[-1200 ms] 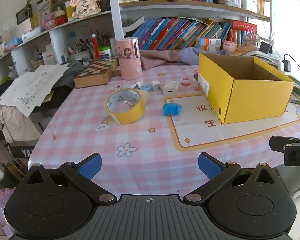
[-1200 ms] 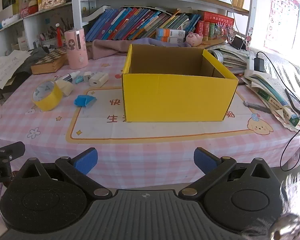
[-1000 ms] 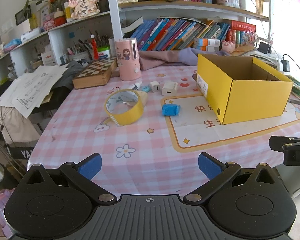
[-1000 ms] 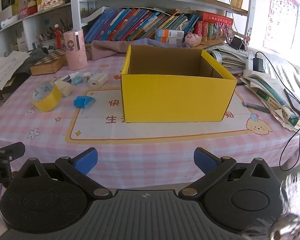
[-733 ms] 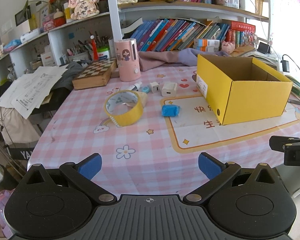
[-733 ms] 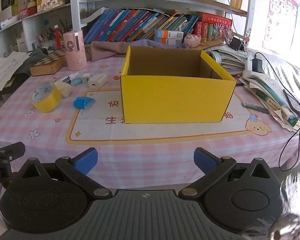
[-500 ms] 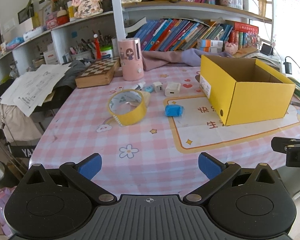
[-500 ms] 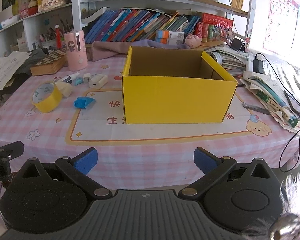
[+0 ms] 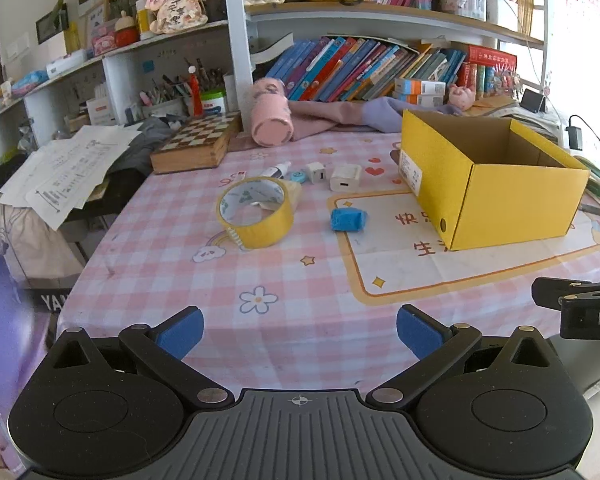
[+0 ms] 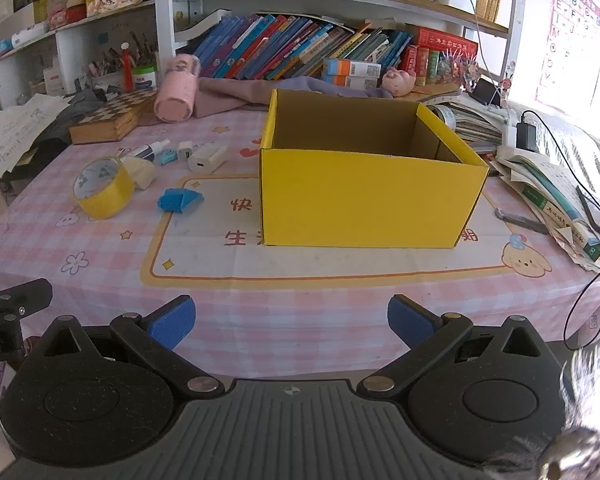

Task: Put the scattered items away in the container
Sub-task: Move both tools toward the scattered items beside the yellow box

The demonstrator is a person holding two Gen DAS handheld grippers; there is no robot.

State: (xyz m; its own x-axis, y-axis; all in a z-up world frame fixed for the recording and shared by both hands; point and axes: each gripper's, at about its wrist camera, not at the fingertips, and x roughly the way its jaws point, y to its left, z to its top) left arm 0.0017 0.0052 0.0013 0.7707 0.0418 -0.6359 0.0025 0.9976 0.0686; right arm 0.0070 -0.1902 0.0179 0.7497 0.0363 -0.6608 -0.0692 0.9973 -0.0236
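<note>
An open, empty yellow cardboard box (image 9: pixel 496 188) (image 10: pixel 368 196) stands on the pink checked tablecloth. Left of it lie a yellow tape roll (image 9: pixel 256 213) (image 10: pixel 103 188), a crumpled blue item (image 9: pixel 348 219) (image 10: pixel 179 200), a white charger (image 9: pixel 345 178) (image 10: pixel 207 158), a small white plug (image 9: pixel 315 171) and a marker (image 9: pixel 278 170). My left gripper (image 9: pixel 298 330) is open above the table's near edge, well short of the tape. In front of the box, my right gripper (image 10: pixel 290 320) is also open. Both hold nothing.
A pink cylinder (image 9: pixel 269 118) (image 10: pixel 176 90) is tipped over, blurred, beside a chessboard box (image 9: pixel 196 142). Shelves of books rise behind the table. Papers hang off the left edge (image 9: pixel 72 164). Books, a cable and an adapter (image 10: pixel 526 134) crowd the right side.
The pink cylinder, upright before, is now tipped over and blurred. Both grippers have shifted only slightly and stay open.
</note>
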